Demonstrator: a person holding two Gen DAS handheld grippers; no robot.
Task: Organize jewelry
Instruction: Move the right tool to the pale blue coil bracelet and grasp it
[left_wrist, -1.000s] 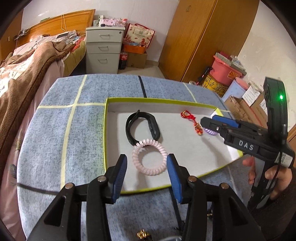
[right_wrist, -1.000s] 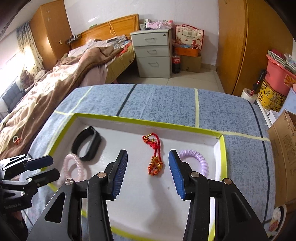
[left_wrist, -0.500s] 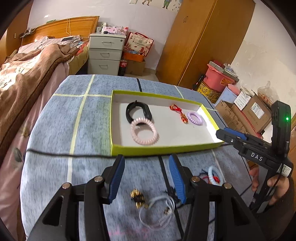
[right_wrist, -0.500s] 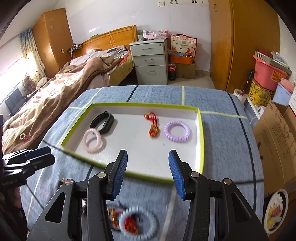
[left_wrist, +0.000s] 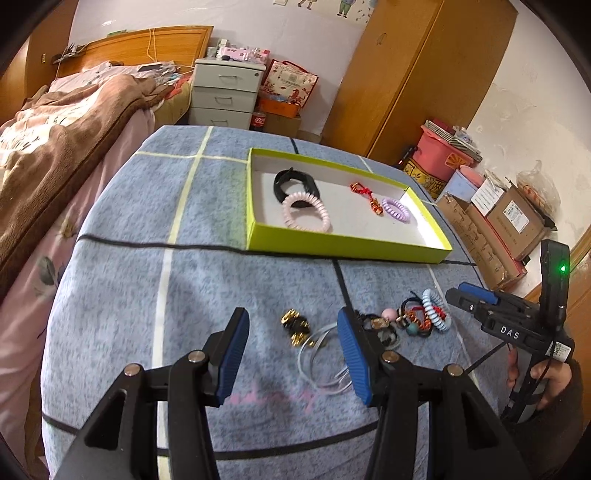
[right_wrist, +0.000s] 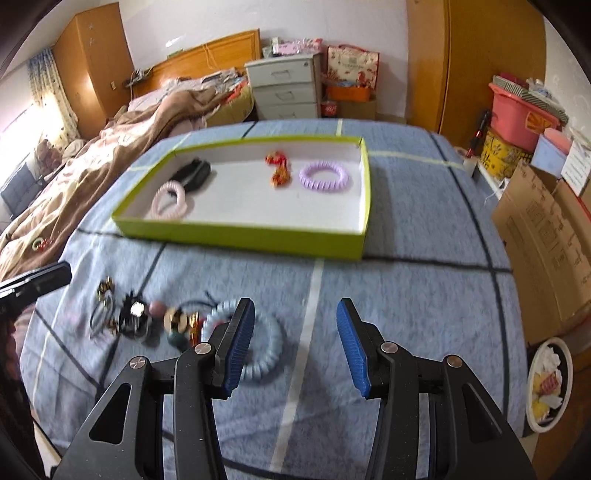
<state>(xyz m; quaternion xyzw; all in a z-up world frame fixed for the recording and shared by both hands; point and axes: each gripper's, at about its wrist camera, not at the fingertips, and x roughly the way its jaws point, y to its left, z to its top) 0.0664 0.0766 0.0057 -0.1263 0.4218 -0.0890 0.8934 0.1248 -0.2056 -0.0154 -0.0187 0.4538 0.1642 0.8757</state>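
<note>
Bedroom clutter frames our view: a bed under a brown blanket (left_wrist: 55, 147), a grey drawer unit (left_wrist: 225, 94) and a wooden wardrobe (left_wrist: 417, 74) behind a table covered in a blue checked cloth (left_wrist: 147, 280). On the far part of that cloth sits a shallow green tray (left_wrist: 347, 247) with a white floor. We count 4 pieces in it: a black band (left_wrist: 293, 181), a pink coil ring (left_wrist: 306, 214) overlapping the band's near side, a red and gold charm (left_wrist: 367, 195), and a lilac coil ring (left_wrist: 396, 209) just beside the charm.

Nearer to us, loose jewelry lies on the cloth in a small heap (right_wrist: 155, 319): gold clips (left_wrist: 295, 325), a thin white loop (left_wrist: 321, 362), beads and dark hair ties, and a pale blue coil ring (right_wrist: 258, 343) at the heap's right end.

Our left gripper (left_wrist: 291, 354) hovers above the gold clips and white loop, jaws spread wide, nothing between the pads. Our right gripper (right_wrist: 293, 347) is also spread with nothing gripped, its left finger (right_wrist: 238, 341) in front of the blue coil ring.
</note>
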